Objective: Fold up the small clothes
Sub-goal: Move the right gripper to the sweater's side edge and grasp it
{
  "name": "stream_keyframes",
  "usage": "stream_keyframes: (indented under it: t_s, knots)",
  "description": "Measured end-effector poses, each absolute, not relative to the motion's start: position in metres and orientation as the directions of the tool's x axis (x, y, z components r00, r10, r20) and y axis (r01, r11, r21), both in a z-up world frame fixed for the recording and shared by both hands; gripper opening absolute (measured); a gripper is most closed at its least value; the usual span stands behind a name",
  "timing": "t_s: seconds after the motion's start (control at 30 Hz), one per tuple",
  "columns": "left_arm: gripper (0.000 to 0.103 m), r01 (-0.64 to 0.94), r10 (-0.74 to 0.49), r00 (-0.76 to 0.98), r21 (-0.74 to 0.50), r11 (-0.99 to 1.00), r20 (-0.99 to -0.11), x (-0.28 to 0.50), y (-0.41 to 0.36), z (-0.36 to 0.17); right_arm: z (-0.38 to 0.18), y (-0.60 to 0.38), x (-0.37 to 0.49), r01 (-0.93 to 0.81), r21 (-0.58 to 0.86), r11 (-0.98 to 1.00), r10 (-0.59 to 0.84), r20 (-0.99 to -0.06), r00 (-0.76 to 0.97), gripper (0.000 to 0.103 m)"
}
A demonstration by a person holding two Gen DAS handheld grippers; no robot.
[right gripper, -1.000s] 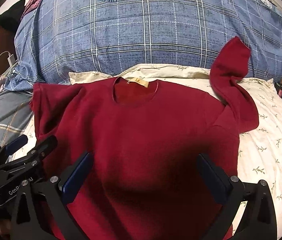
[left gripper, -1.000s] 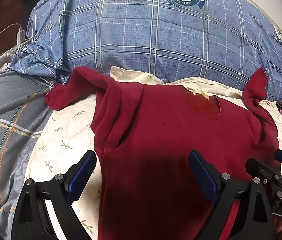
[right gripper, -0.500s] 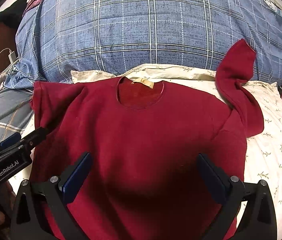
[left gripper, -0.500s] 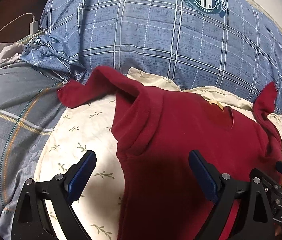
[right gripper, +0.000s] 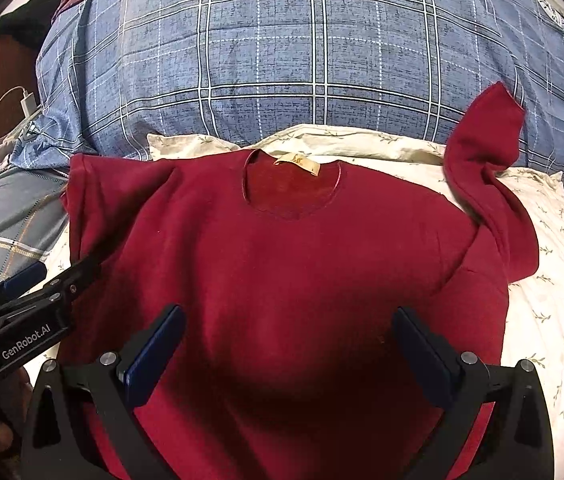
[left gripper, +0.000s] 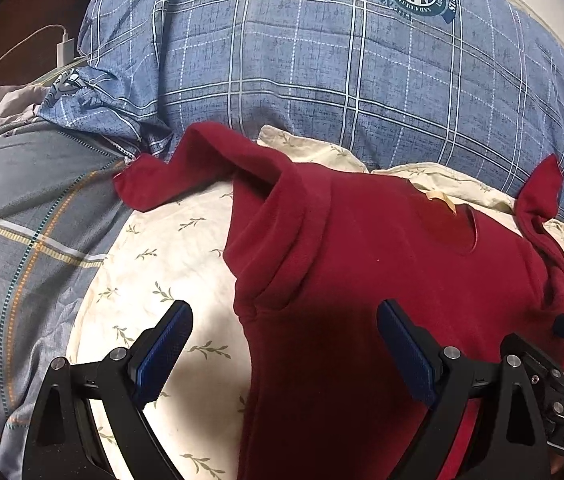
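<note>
A dark red shirt [right gripper: 290, 264] is spread front-up on a cream leaf-print sheet [left gripper: 153, 280], with its neck opening and a tan label [right gripper: 296, 162] turned toward a blue plaid quilt [right gripper: 302, 64] that rises behind it. The sleeve on the left is bunched into a raised fold [left gripper: 282, 216], and its cuff end [left gripper: 149, 184] is laid out toward a grey striped blanket [left gripper: 21, 232]. The sleeve on the right [right gripper: 490, 168] is bent upward, so that its cuff is propped against the quilt.

The left gripper [left gripper: 284, 350] is held above the shirt's left edge with its jaws spread wide; one blue pad [left gripper: 163, 346] is seen over bare sheet and the other over red cloth, and nothing is pinched between them. The right gripper [right gripper: 288, 354] is held above the middle of the shirt's body, likewise spread wide and empty, with both pads over red cloth. Whether either gripper is touching the fabric cannot be told. In the right wrist view the left gripper is seen just beside the shirt's left edge.

A white charger [left gripper: 65, 50] with its cable is seen at the far left, past the quilt's corner.
</note>
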State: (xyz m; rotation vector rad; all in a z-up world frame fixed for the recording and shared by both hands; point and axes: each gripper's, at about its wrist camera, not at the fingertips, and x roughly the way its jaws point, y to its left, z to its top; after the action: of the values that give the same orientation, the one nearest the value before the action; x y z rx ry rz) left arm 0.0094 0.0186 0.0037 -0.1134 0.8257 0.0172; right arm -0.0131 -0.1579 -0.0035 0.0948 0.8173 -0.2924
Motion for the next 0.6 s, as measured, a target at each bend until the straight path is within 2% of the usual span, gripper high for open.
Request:
stream_keyframes:
  t_s: [0.2,0.33,0.5,0.6]
  knots:
    - [0.093,-0.069,-0.015,0.673,-0.083,0.994,-0.740,0.012,0.027,0.006,-0.005,-0.152,-0.007,0.240,0.010,0.971,-0.153,-0.744,0.650,0.102]
    - [0.093,-0.169,0.040,0.673,-0.101,0.980,-0.738,0.014,0.062,0.011,-0.005,-0.147,0.003,0.185,0.082,0.979,-0.063,-0.743,0.666,0.101]
    - [0.093,-0.314,0.095,0.652,-0.154,0.937,-0.752,0.015,0.109,0.011,0.000,-0.133,0.031,0.073,0.132,0.989,0.049,-0.739,0.672,0.082]
    - [0.093,-0.352,0.099,0.644,-0.180,0.918,-0.758,0.017,0.122,0.011,0.006,-0.120,0.050,0.028,0.141,0.990,0.086,-0.737,0.670,0.081]
